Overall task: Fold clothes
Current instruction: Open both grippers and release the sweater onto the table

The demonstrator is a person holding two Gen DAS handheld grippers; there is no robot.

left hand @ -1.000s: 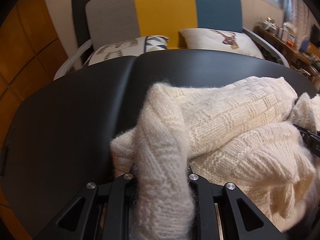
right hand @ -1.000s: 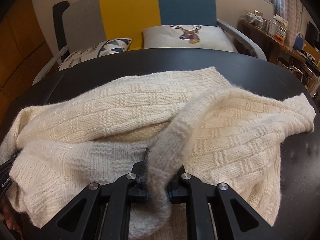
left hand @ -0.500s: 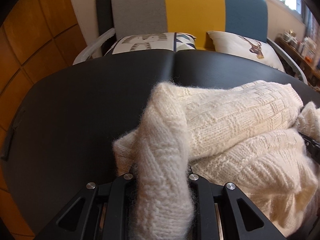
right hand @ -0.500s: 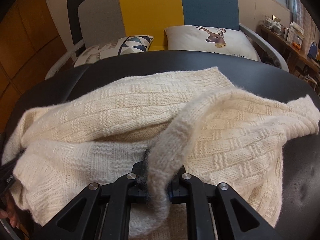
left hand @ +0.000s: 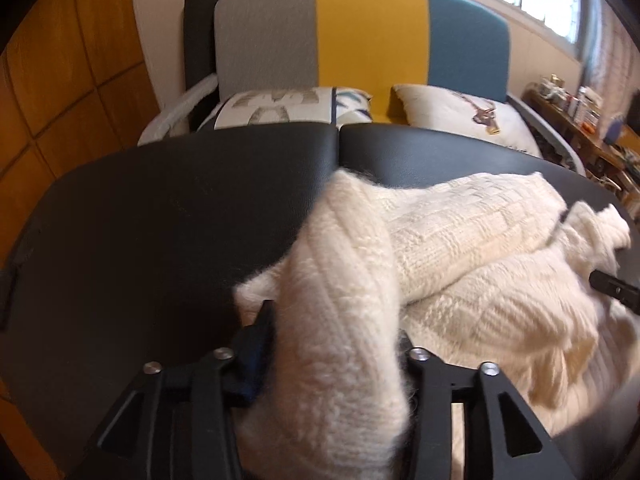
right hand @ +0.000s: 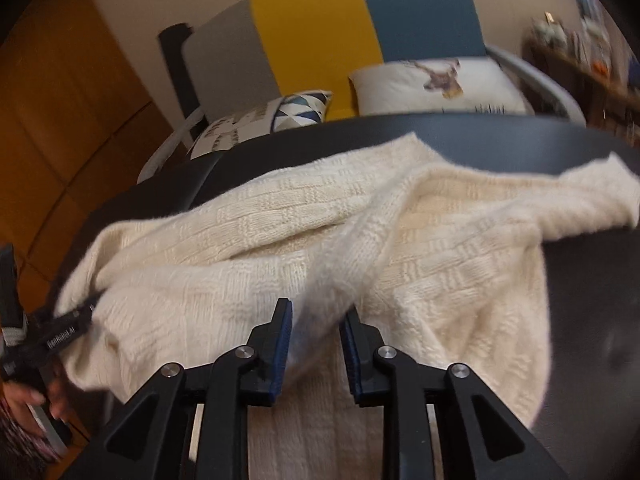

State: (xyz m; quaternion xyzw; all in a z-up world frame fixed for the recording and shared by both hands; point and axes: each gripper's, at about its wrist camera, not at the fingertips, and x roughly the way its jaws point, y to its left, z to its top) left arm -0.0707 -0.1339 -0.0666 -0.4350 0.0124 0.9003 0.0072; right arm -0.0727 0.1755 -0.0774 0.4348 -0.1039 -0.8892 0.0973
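My left hand-held gripper [left hand: 334,344]: jaws opening, a thick roll of the cream knit sweater [left hand: 460,248] between them; the wool fills the gap and hides the right-side pad, so whether the pads press on it I cannot tell. The blue pad on the left-side finger sits against the roll's edge.

My right hand-held gripper [right hand: 316,332]: jaws opening too — blue pads stand apart, a ridge of the sweater [right hand: 280,248] running down between them, a gap showing on each side of it. Not clamped.

From the right wrist view, my left hand-held gripper shows at the far left edge, black, with lettering on its finger, its tip buried in the sweater's left corner; my hand [right hand: 24,400] grips its handle below.

The sweater lies bunched on the black bench [left hand: 160,220], one fold lapped over another, a sleeve end trailing toward the right edge of the bench. The picture is blurred in both views.

Beyond the bench — a sofa [left hand: 360,32] with a grey, yellow and blue back, carrying a patterned cushion [left hand: 288,108] and a deer-print cushion [left hand: 460,112]. Orange wood panelling [left hand: 60,80] to the left, a cluttered shelf [left hand: 580,108] to the right
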